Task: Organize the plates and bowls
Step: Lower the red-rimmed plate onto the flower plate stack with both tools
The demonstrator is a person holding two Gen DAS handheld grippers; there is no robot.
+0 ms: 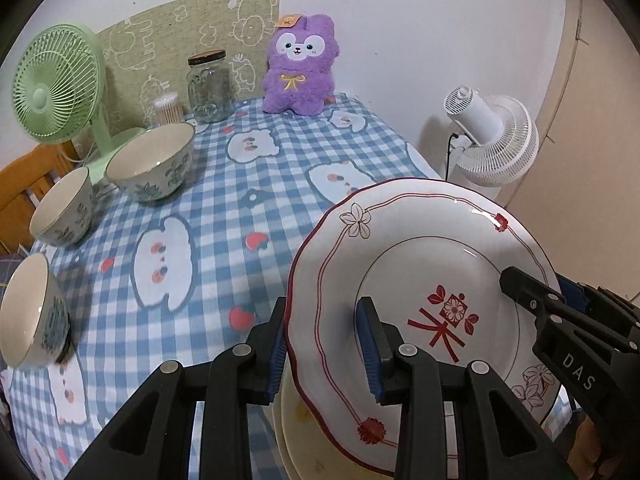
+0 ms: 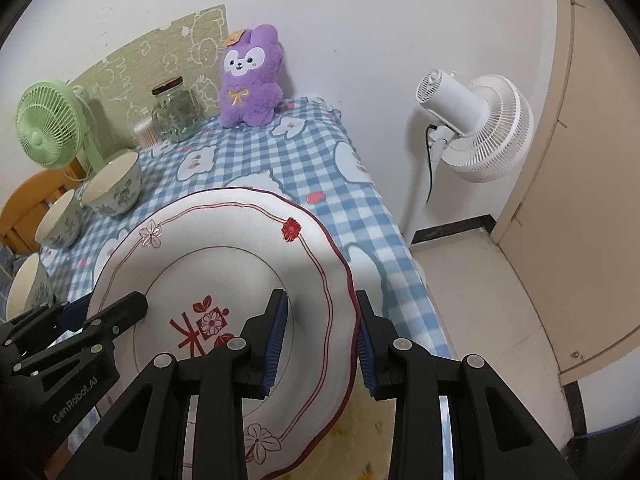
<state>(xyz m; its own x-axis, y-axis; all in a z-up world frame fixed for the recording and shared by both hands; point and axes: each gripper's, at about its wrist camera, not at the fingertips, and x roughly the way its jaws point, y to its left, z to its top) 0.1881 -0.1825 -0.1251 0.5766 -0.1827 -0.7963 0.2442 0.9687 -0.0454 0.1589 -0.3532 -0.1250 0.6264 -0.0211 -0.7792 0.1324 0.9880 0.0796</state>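
Observation:
A white plate with red trim [image 1: 420, 264] [image 2: 224, 240] is held tilted above the table by both grippers. My left gripper [image 1: 326, 344] has its fingers around the plate's left rim; my right gripper [image 2: 320, 340] has its fingers around the right rim. Each gripper shows in the other's view [image 1: 568, 320] [image 2: 80, 332]. A pale yellowish plate [image 1: 296, 420] lies under it on the table. Three floral bowls stand on their sides at the left: large [image 1: 154, 162], middle [image 1: 64, 208], near [image 1: 32, 312].
The table has a blue checked cloth [image 1: 224, 216]. At the back stand a green desk fan [image 1: 56, 88], a glass jar [image 1: 210, 88], a toothpick holder [image 1: 166, 108] and a purple plush toy [image 1: 300, 68]. A white floor fan [image 2: 476, 120] stands right of the table.

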